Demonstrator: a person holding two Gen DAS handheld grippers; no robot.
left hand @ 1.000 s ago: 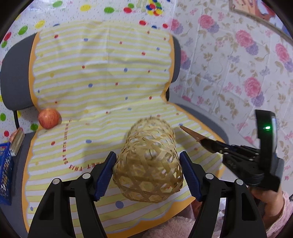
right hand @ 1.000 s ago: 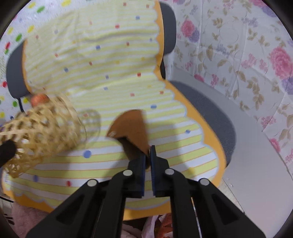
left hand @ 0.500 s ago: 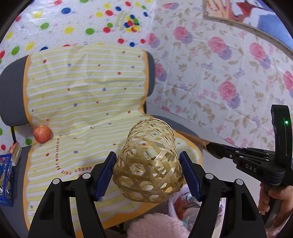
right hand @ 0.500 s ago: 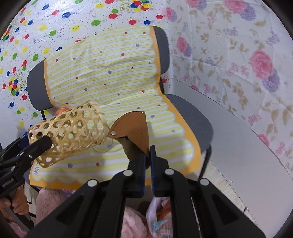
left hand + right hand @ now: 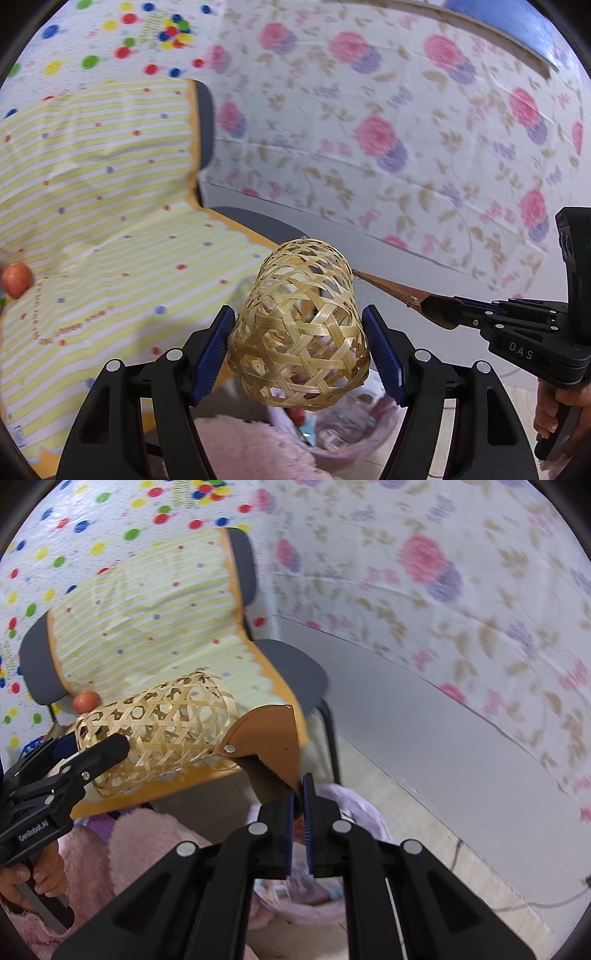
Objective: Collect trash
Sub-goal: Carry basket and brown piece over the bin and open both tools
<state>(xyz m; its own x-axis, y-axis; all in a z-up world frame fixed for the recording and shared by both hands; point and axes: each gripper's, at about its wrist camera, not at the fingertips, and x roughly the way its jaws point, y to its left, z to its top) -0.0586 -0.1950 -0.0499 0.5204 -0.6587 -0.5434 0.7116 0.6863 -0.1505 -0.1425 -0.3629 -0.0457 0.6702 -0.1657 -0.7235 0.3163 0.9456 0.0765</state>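
Observation:
My left gripper [image 5: 299,350] is shut on a woven bamboo basket [image 5: 299,328], held on its side in the air, open end pointing away. It also shows in the right wrist view [image 5: 159,734]. My right gripper [image 5: 299,812] is shut on a flat brown leather-like piece [image 5: 269,738] with a metal stud, held next to the basket's open end. In the left wrist view the piece [image 5: 391,288] is seen edge-on, touching the basket's rim. Below both grippers sits a pink trash bag [image 5: 343,428] with wrappers inside.
A grey chair [image 5: 291,664] with a yellow striped cover [image 5: 92,192] stands to the left; a red apple [image 5: 16,278] lies on its seat. Floral wallpaper [image 5: 406,129] and a grey skirting wall are behind. Pink fluffy fabric [image 5: 147,845] is below.
Both grippers moved right and away from the chair seat, carrying the basket and brown piece to above the pink trash bag. Both grips are unchanged.

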